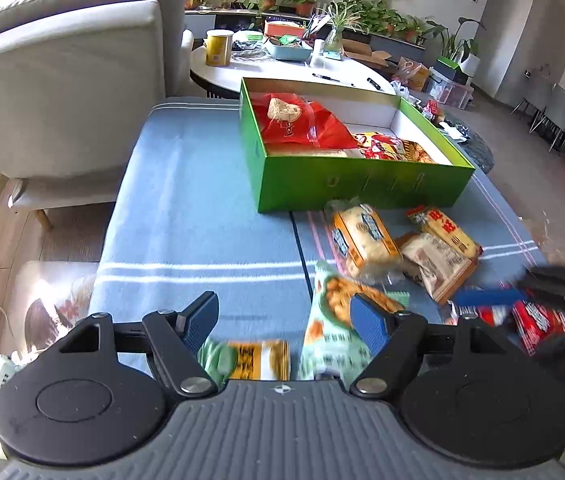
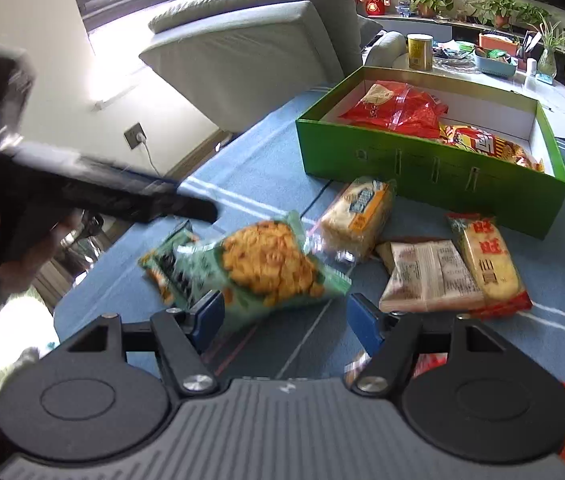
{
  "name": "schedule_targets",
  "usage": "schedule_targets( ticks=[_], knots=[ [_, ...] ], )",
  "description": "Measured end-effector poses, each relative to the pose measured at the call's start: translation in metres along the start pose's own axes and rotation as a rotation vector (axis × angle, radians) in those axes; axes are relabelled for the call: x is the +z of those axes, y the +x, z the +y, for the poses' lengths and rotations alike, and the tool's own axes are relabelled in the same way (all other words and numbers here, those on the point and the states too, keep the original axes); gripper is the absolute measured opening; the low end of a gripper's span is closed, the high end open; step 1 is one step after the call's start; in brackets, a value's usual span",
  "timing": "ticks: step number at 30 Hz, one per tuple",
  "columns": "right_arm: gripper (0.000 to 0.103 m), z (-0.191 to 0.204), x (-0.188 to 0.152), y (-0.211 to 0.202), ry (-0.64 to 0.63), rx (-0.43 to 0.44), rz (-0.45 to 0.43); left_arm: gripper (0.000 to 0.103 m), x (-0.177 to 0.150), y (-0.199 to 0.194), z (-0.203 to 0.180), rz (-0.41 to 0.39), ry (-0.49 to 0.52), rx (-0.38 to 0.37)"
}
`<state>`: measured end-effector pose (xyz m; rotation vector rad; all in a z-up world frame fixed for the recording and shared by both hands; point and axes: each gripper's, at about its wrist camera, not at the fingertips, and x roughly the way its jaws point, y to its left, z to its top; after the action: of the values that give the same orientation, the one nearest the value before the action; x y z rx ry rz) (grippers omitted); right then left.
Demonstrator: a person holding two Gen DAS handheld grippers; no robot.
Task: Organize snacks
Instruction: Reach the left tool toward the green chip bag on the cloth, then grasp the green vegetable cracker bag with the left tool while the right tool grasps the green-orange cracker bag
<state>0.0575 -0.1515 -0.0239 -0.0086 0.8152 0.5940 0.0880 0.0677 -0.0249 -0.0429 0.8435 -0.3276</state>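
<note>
— On the blue cloth [image 2: 266, 148], short of the green box [image 2: 422, 176], which step is being worked?
— One packet is being gathered: the green cracker bag [image 2: 266, 268], seen tilted and blurred, not yet boxed.
— How is it placed to the right gripper [image 2: 286, 316]?
— It is seen between fingers held wide apart, overlapping the left pad and clear of the other; no grip is made.
— And the left gripper [image 1: 286, 316]?
— The bag is seen low between those fingers too; whether it is clamped cannot be told.
— What is called for next?
— A sure hold must be settled, then the bag carried over the near wall and laid beside the red packet [image 2: 398, 108].
</note>
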Motion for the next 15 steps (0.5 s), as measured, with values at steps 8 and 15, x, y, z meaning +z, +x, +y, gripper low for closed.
schedule_targets(
  ticks=[8,15],
  knots=[
    [0.074,-0.022,0.031,0.045,0.147,0.133,0.078,0.070,-0.032,-0.017,-0.017,0.117,0.044,-0.115],
    [0.080,-0.031,0.029,0.060,0.265,0.169,0.139,0.069,-0.036,0.022,-0.021,0.192,0.015,-0.105]
  ],
)
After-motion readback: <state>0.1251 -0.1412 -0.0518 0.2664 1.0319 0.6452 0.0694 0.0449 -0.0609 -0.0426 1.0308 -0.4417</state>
